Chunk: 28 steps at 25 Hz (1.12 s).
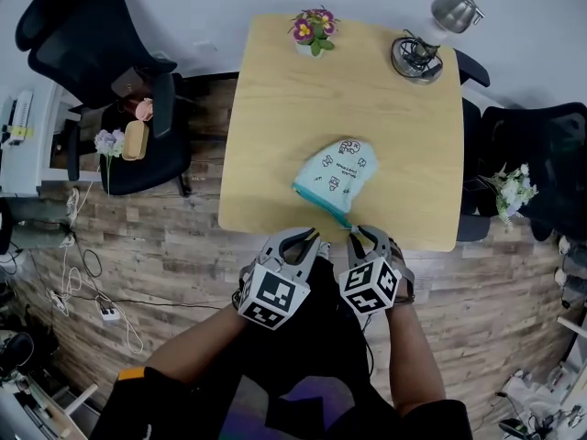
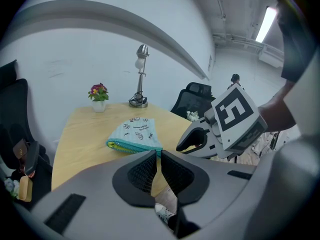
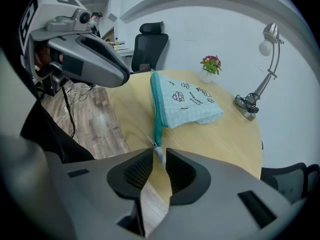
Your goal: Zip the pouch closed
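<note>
Near the six o'clock edge of the tabletop (image 1: 275, 108), the pouch (image 1: 337, 174) is lying unbraced, fingers of the right gripper (image 1: 369, 235) pinching its end tab (image 3: 158, 151), those of the left gripper (image 1: 303, 239) pressing together, empty; any tug is likely risking dragging the pouch off the edge

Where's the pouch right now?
In the head view the pouch lies on the table near the middle of its front edge. Its zipper end reaches between the jaws of the right claw.
</note>
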Each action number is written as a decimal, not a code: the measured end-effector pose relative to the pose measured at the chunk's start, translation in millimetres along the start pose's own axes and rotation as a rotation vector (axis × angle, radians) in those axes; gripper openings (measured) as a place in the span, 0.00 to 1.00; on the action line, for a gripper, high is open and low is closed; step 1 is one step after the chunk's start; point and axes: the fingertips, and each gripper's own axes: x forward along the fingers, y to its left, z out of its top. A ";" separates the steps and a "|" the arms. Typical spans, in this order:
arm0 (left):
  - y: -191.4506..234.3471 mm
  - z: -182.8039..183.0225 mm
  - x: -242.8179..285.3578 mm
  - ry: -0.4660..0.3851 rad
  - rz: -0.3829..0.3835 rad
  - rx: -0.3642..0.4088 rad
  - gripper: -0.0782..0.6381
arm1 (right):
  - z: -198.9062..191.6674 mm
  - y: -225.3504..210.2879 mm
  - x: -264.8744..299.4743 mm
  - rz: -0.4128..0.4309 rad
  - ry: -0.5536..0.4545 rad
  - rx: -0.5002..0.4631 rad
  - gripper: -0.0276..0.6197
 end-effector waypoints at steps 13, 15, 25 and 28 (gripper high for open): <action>-2.9 11.1 -11.8 -0.049 -0.024 0.009 0.13 | 14.4 5.8 -28.8 0.088 -0.041 0.117 0.08; -4.6 16.1 -16.5 -0.068 -0.038 0.014 0.13 | 25.0 7.3 -43.6 0.113 -0.073 0.162 0.08; -17.7 20.3 -22.9 -0.088 -0.127 0.066 0.22 | 62.5 10.7 -95.9 0.139 -0.193 0.307 0.08; -16.6 14.0 -17.6 -0.069 -0.135 0.057 0.23 | 65.2 13.0 -101.1 0.129 -0.197 0.303 0.08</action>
